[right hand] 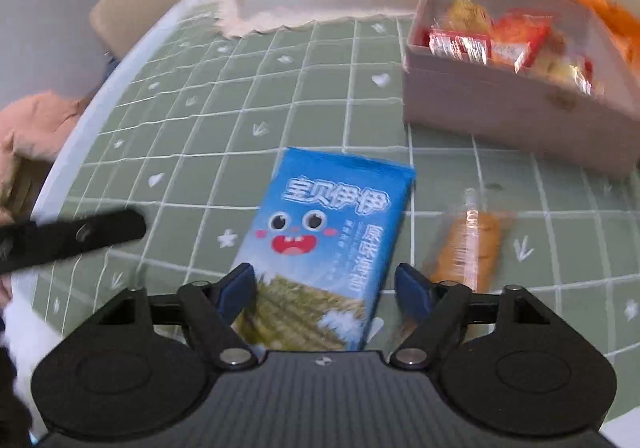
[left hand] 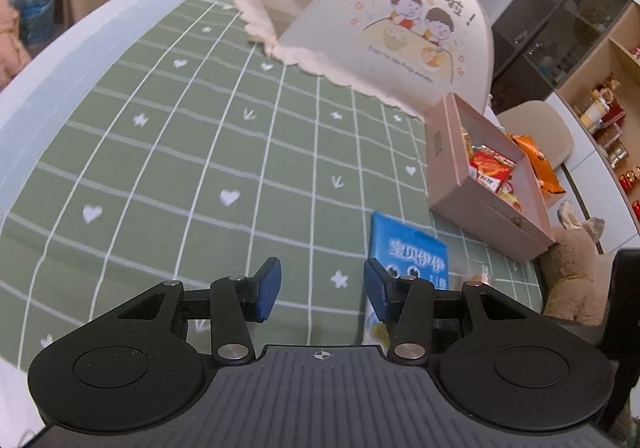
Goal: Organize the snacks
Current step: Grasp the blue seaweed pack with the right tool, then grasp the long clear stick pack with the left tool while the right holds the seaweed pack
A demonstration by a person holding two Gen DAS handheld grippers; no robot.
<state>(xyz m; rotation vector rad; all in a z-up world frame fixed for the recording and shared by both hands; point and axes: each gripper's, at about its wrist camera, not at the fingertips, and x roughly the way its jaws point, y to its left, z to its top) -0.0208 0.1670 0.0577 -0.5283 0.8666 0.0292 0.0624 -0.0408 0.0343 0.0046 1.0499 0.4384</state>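
Observation:
A blue snack packet (right hand: 328, 208) with a cartoon face lies flat on the green checked tablecloth (right hand: 200, 128). My right gripper (right hand: 324, 270) hovers over its near end, open, its fingers standing either side of the packet without pressing it. To its right lies an orange snack in clear wrap (right hand: 468, 244). The pink box (right hand: 500, 108) behind holds several red and yellow snack packs (right hand: 500, 40). My left gripper (left hand: 321, 268) is open over bare cloth, with the blue packet (left hand: 408, 248) just right of its right finger and the pink box (left hand: 480, 208) beyond.
A cream food cover (left hand: 400, 28) with a cartoon print stands at the back of the table. An orange bag (left hand: 536, 164) lies behind the box and a brown plush toy (left hand: 572, 272) sits at its right. A black part of the left gripper (right hand: 72, 236) shows at the left.

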